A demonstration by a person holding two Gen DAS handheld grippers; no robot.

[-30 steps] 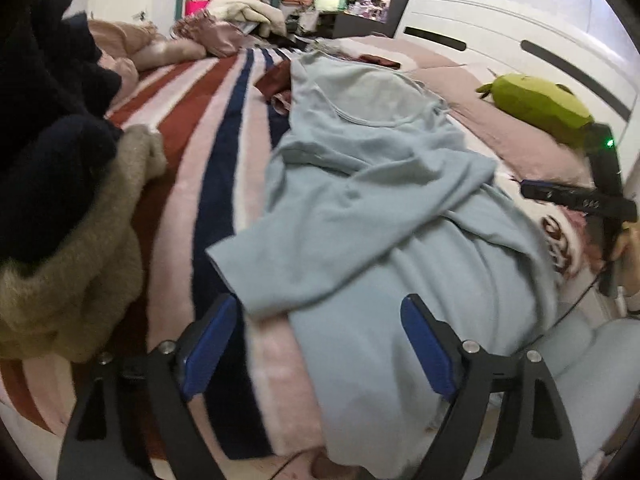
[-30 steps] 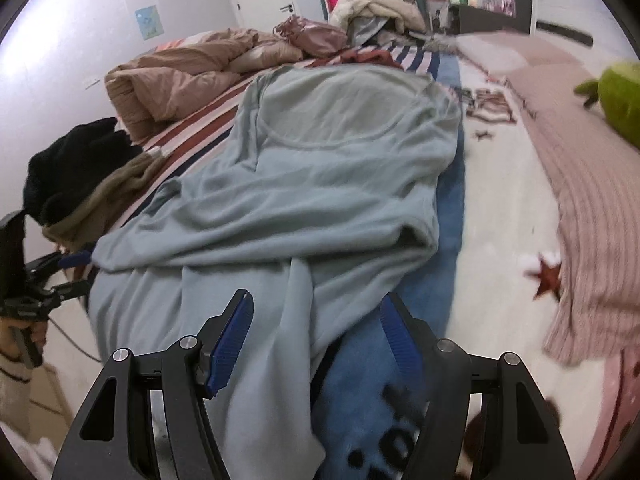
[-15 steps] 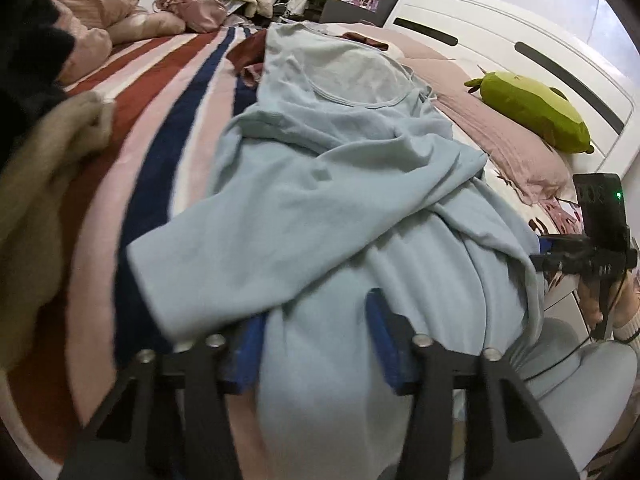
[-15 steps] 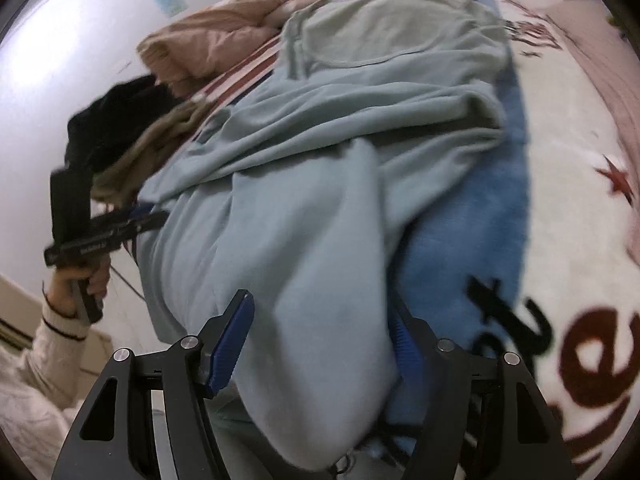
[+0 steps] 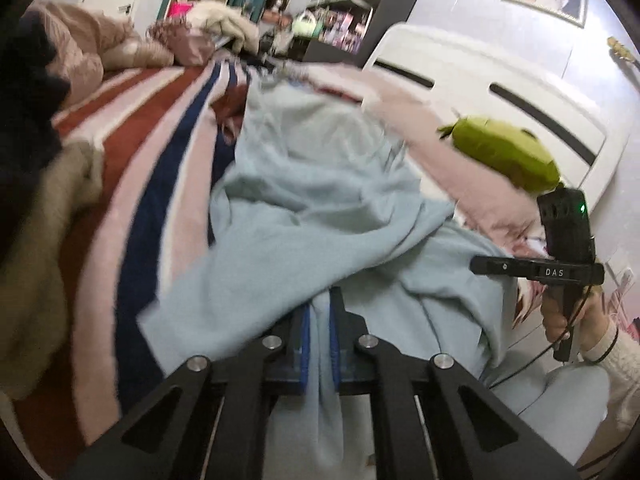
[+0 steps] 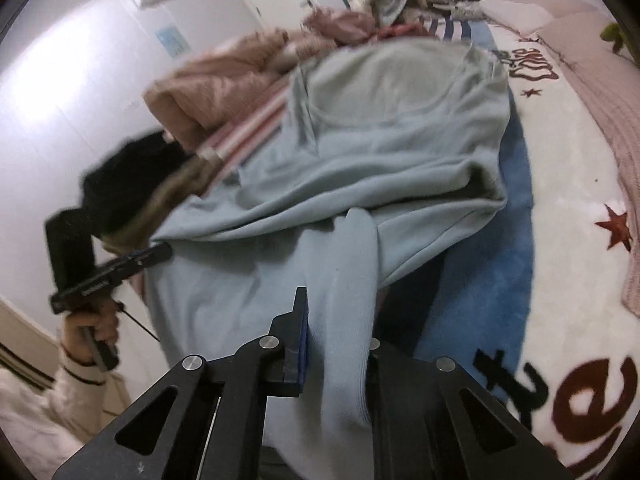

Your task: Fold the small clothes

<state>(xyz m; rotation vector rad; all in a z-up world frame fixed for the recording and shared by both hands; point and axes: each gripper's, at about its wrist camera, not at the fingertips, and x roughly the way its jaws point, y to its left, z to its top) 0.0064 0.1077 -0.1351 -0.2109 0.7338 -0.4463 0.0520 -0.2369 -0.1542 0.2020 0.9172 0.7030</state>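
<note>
Both my grippers had just closed, left gripper (image 5: 319, 334) and right gripper (image 6: 336, 336), fingers pinching the pale blue top's (image 6: 400, 136) hem; thin bunched fabric could slip free mid-fold.

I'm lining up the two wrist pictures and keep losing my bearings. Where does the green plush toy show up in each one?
Left wrist view: the green plush toy lies upper right, against the white headboard, above the other gripper.
Right wrist view: only a green sliver at the far upper right edge, probably the toy.
Shared landmark: the light blue garment, mid-frame in both.
</note>
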